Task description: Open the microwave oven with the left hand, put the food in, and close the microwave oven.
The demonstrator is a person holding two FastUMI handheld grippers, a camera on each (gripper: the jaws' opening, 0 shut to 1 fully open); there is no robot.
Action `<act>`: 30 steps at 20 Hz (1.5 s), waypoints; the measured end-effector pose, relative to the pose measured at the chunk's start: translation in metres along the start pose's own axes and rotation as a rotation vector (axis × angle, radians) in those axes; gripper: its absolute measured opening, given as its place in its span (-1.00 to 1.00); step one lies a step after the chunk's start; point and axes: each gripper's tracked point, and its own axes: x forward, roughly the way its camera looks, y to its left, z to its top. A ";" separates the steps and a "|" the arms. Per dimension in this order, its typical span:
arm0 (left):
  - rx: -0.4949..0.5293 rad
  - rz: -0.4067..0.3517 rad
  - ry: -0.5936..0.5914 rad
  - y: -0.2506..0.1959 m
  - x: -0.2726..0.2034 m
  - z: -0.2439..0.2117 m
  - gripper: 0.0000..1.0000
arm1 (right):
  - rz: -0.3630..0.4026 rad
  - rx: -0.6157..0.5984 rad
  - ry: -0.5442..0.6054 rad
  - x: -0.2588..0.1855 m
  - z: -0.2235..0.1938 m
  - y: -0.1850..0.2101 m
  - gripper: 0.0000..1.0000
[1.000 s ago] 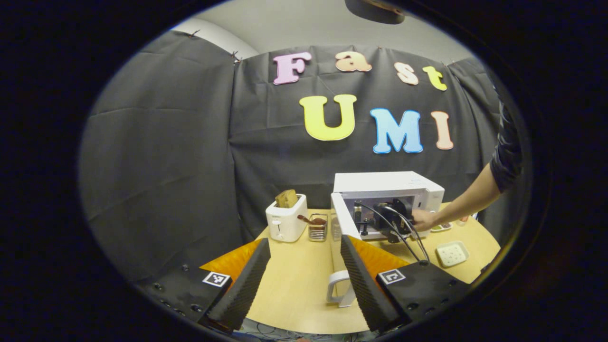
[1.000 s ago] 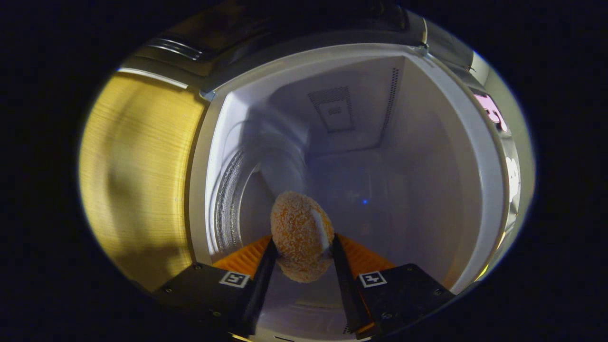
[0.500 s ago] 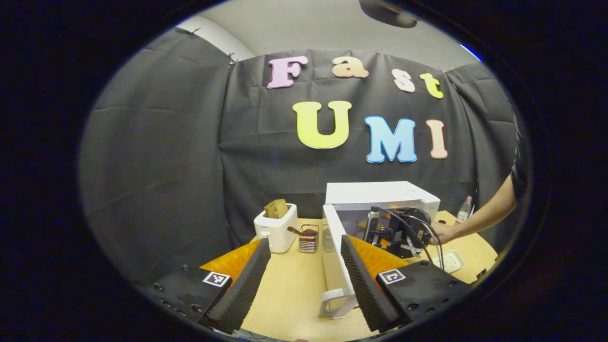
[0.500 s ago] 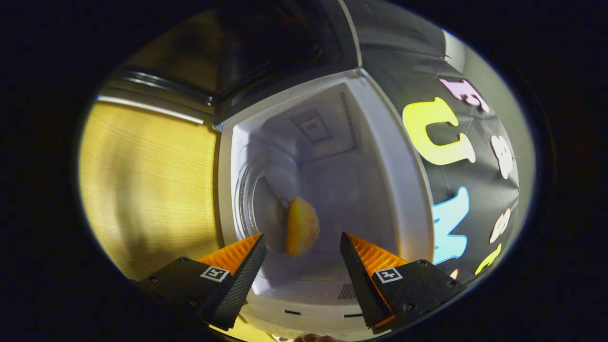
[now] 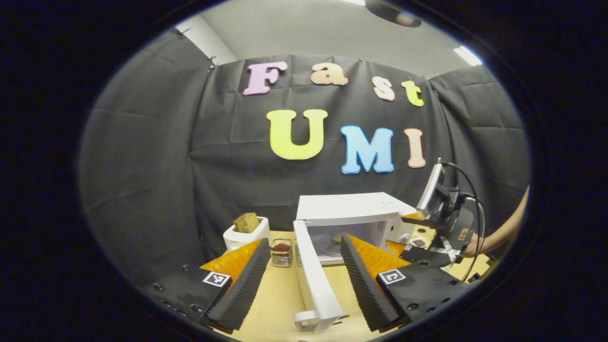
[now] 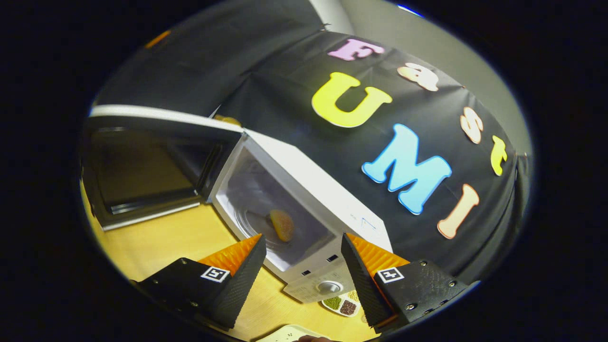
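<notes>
1. Microwave [image 5: 354, 213] is a white boxy one near the tabletop's [image 5: 280, 299] back edge, door [image 5: 313, 280] swung wide open.
2. The food [image 6: 282, 225], a rounded, crumb-coated orange lump, sits inside on the glass turntable [image 6: 256, 223].
3. Right gripper [image 6: 301, 266] has its ridged wedge fingers spread wide, holding nothing, out in front of the cavity.
4. Left gripper [image 5: 304, 280] is wide open too, empty, with the door's edge between its fingers.
5. A white toaster [image 5: 244, 232] with bread stands left of the microwave.

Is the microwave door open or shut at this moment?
Open: the door stands swung out from the microwave, and the food shows inside.
</notes>
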 end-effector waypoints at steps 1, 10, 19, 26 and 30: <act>-0.007 -0.019 -0.009 -0.007 0.002 0.004 0.94 | -0.013 0.069 0.002 -0.011 0.003 -0.008 0.94; 0.013 -0.158 -0.078 -0.069 0.035 0.037 0.96 | -0.185 0.552 0.022 -0.098 0.010 -0.098 0.94; -0.030 -0.234 -0.052 -0.118 0.063 0.028 0.93 | -0.366 0.553 -0.055 -0.167 0.018 -0.157 0.96; -0.037 -0.046 0.027 -0.022 0.035 -0.012 -0.87 | -0.269 0.571 -0.052 -0.152 0.031 -0.132 0.95; -0.082 0.008 0.113 0.043 0.009 -0.053 -0.86 | -0.236 0.578 -0.057 -0.141 0.030 -0.126 0.95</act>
